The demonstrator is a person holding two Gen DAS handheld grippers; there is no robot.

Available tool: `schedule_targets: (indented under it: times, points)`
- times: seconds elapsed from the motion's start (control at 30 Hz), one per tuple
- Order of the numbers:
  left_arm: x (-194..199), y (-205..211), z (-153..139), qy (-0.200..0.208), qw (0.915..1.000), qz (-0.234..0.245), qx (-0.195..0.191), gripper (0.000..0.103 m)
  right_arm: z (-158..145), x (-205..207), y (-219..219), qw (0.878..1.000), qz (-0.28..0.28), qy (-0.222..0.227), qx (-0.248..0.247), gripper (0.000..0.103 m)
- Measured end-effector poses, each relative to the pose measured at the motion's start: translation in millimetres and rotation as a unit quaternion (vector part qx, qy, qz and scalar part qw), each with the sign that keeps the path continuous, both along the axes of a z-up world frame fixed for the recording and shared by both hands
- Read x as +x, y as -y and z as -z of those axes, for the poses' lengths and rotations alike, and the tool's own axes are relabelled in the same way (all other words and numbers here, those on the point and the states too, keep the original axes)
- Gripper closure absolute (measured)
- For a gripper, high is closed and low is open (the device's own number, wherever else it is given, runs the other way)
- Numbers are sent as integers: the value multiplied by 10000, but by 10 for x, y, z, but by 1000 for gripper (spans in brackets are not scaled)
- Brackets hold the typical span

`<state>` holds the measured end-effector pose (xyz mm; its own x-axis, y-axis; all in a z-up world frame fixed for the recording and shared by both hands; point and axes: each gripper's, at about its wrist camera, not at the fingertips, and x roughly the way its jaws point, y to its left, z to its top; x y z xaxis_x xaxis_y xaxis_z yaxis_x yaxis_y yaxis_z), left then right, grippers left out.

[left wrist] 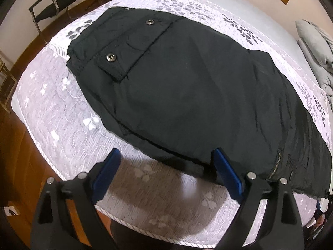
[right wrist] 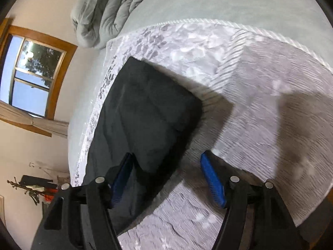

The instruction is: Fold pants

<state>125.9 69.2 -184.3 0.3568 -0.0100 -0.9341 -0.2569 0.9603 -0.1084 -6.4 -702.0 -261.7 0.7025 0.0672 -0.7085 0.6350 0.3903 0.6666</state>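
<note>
Nearest in the left wrist view, the left gripper (left wrist: 166,175) stands wide with only the pale quilted bedcover (left wrist: 62,114) between its blue pads, and the folded black pants (left wrist: 187,95) spread from 12 to 3 o'clock. In the right wrist view, the right gripper (right wrist: 166,179) also gapes, gripping nothing, above the pants' near edge. A grey duvet (right wrist: 104,12) lies bunched far off at 11 o'clock.
</note>
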Motion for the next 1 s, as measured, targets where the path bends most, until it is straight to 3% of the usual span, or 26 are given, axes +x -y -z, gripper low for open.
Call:
schedule_targets:
  times: [0.03, 0.07, 0.27, 0.37, 0.53, 0.67, 0.73, 0.83, 1.0]
  points:
    - [6, -5, 12, -4, 10000, -15, -16, 12, -12, 40, -20, 10000, -65, 10, -62, 36]
    - [12, -10, 26, -5, 10000, -32, -37, 12, -44, 51, -55, 9998, -125, 35, -123, 50]
    - [58, -10, 92, -39, 9998, -132, -149, 12, 14, 205, 25, 9975, -390, 481, 326, 93]
    - [66, 19, 78, -7, 9999, -85, -149, 12, -219, 120, 41, 9974, -400, 588, 96, 96]
    - [106, 133, 112, 62, 9997, 120, -196, 11, -483, -27, 18, 9975, -28, -292, -644, 96]
    - [117, 201, 133, 135, 9996, 168, -154, 11, -884, 110, -274, 9820, -354, -559, -1767, 96]
    - [102, 209, 97, 175, 9995, 219, -117, 11, -1270, 286, -649, 9570, -737, -549, -2752, 97]
    - [29, 166, 5, 333, 9991, 244, -43, 11, -1707, 592, -1350, 9068, -1435, -430, -3939, 97]
    - [-146, 4, -166, 632, 9979, 149, -22, 11, -1872, 1000, -2662, 8198, -2838, -120, -4973, 97]
